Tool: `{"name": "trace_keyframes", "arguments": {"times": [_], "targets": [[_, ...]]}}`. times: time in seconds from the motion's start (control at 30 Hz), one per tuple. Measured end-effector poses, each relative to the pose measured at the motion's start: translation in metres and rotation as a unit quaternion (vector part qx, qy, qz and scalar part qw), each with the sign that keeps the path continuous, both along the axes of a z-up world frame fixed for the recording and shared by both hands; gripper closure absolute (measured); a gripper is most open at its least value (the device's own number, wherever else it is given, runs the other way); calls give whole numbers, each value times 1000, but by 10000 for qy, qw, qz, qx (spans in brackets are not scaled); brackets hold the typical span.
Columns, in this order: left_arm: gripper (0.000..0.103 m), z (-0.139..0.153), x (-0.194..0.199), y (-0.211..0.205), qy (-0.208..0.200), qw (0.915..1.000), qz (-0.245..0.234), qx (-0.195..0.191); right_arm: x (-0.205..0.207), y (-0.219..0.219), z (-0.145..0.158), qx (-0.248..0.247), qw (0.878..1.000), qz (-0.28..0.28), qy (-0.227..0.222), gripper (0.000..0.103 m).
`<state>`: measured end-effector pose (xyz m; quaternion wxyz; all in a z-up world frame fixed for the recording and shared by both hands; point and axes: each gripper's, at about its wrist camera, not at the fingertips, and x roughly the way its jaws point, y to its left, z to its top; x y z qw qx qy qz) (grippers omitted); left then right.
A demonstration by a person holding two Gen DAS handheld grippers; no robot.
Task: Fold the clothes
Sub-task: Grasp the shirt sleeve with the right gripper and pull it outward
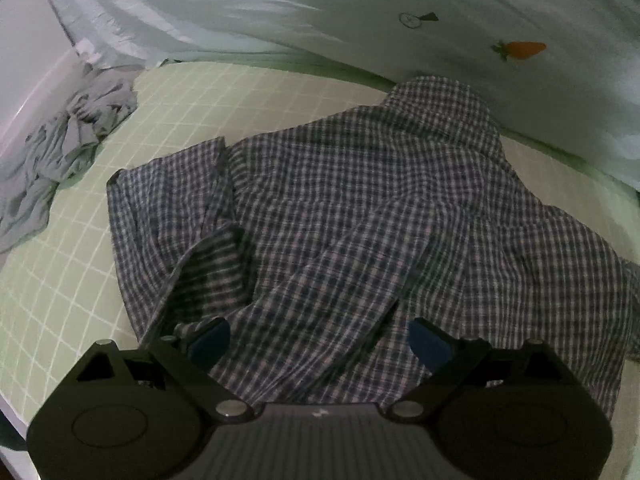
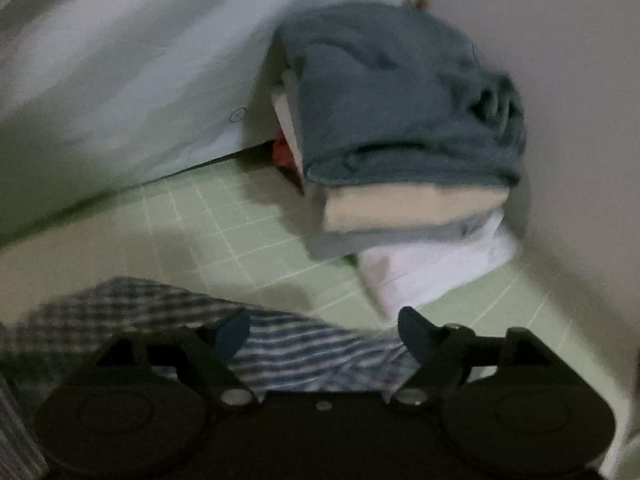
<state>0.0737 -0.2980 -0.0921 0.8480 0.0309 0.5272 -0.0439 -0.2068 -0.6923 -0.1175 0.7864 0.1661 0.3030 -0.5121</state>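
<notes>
A dark blue and white checked shirt (image 1: 360,208) lies spread and wrinkled on the green grid mat (image 1: 80,288), collar end toward the far side. My left gripper (image 1: 320,340) is open just above the shirt's near edge, blue pads on either side of a fold. In the right wrist view my right gripper (image 2: 326,332) is open over the shirt's edge (image 2: 312,356), which lies between and under the fingers. That view is blurred.
A crumpled grey garment (image 1: 60,152) lies at the mat's far left. A stack of folded clothes (image 2: 404,152), teal on top, stands at the far right against the wall. A white sheet with a carrot print (image 1: 524,50) hangs behind the mat.
</notes>
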Motion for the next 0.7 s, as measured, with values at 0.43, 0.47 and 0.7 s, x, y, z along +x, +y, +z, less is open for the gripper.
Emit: {"name": "trace_keyframes", "arguments": {"times": [0.43,0.47,0.7], "targets": [[7,-9,5,-3,177,9998,-46,-88,-12,-30,-26,1721,9662,-1667,-953,20],[7,-10,5,-4,184,9998,-53,-97,-15,-34,-26,1790,9627,-1732,-1057,20],[7,-15,10,-5,300,9992,4,-246,-26,-54,-17,1732,9595,-1788,-1318,100]]}}
